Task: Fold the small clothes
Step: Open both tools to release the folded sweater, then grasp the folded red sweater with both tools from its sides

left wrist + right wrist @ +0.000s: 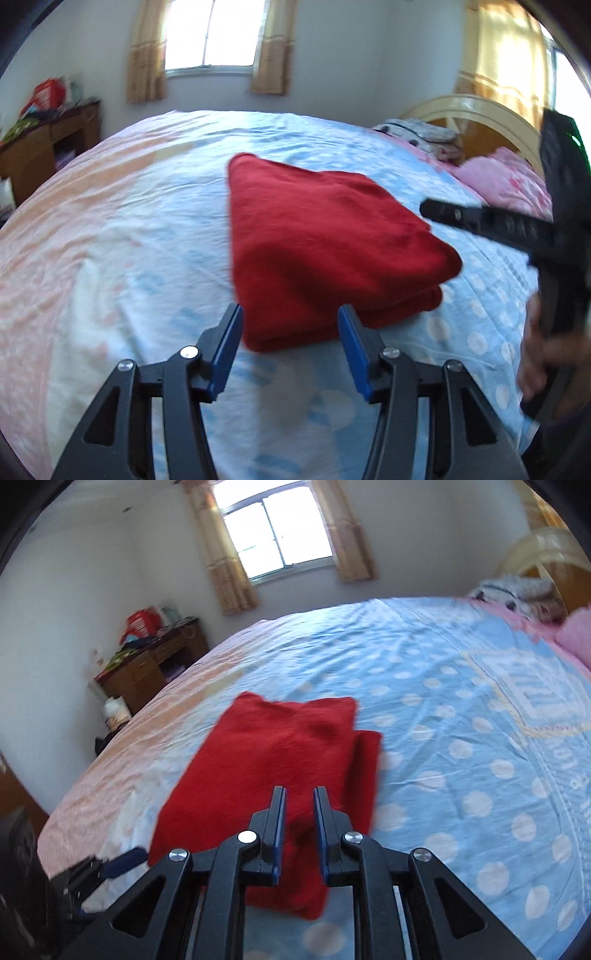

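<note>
Both wrist views (close) share the bed [147, 206].

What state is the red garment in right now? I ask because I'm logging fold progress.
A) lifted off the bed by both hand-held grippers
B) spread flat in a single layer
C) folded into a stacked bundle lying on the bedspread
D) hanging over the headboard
C: the red garment shows stacked layers along its near edge and lies on the bedspread, with nothing clamped between the open pads of the left hand-held gripper.
</note>
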The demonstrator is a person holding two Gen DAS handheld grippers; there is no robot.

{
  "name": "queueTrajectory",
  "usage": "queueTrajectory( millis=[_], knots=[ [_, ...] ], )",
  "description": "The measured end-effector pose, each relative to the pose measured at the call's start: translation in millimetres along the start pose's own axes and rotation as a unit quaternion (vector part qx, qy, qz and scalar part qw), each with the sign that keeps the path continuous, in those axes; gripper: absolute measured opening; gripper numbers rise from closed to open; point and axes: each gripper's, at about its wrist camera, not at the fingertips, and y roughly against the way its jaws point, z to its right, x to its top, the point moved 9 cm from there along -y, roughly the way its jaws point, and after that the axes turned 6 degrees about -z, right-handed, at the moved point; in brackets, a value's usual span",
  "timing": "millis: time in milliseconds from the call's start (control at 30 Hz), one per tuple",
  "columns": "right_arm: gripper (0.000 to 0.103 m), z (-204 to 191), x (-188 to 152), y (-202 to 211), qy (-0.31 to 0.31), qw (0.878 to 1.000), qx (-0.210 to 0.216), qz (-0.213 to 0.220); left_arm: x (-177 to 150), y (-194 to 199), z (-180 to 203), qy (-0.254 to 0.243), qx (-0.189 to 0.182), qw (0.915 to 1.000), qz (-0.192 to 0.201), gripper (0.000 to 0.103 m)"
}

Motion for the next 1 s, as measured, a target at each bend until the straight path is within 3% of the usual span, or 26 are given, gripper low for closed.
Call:
queueTrajectory(
  millis=[133,233,267,400,500,567,600,633,667,700,767,933,1000],
  knots=[
    [0.014,-20,-17,-17,0.015,0.999,0.01,-0.033,-14,7,-9,0.012,0.015,0.9998,-0.004,0.056],
    [0.012,4,-55,-45,-0.014,0.996,-0.017,-0.091,-18,9,-22,0.013,0.033,0.9994,-0.001,0.056],
    [0.012,7,-59,-39,-0.03,0.998,0.009,-0.063,-19,7,-27,0.021,0.034,0.9992,-0.005,0.056],
    [0.011,10,-65,-32,-0.056,0.996,0.029,-0.07,-17,0,-48,0.052,0.043,0.9973,-0.027,0.061],
    [0.014,3,-63,-24,-0.033,0.996,0.02,-0.085,2,5,-56,0.048,0.051,0.9975,-0.011,0.072],
    [0.016,3,-50,-11,-0.046,0.996,0.036,-0.072,16,7,-61,0.045,0.053,0.9976,0.002,0.076],
    [0.027,6,-37,0,-0.059,0.996,0.049,-0.047,27,6,-62,0.044,0.048,0.9978,0.007,0.076],
    [0.05,11,-24,11,-0.072,0.996,0.055,-0.016,36,3,-62,0.046,0.04,0.9981,0.008,0.076],
    [0.063,18,-12,19,-0.081,0.995,0.054,0.008,45,-1,-61,0.049,0.027,0.9984,0.008,0.076],
    [0.084,28,2,26,-0.094,0.994,0.046,0.036,56,-8,-58,0.052,0.007,0.9986,0.005,0.076],
    [0.086,45,20,23,-0.112,0.992,0.031,0.053,73,-25,-53,0.054,-0.016,0.9984,-0.006,0.076],
    [0.085,63,27,-23,-0.131,0.991,0.026,0.011,91,-75,-39,0.065,-0.056,0.9949,-0.052,0.071],
    [0.085,67,25,-43,-0.136,0.99,0.023,0.0,85,-102,-33,0.078,-0.061,0.9911,-0.09,0.052]
  ],
)
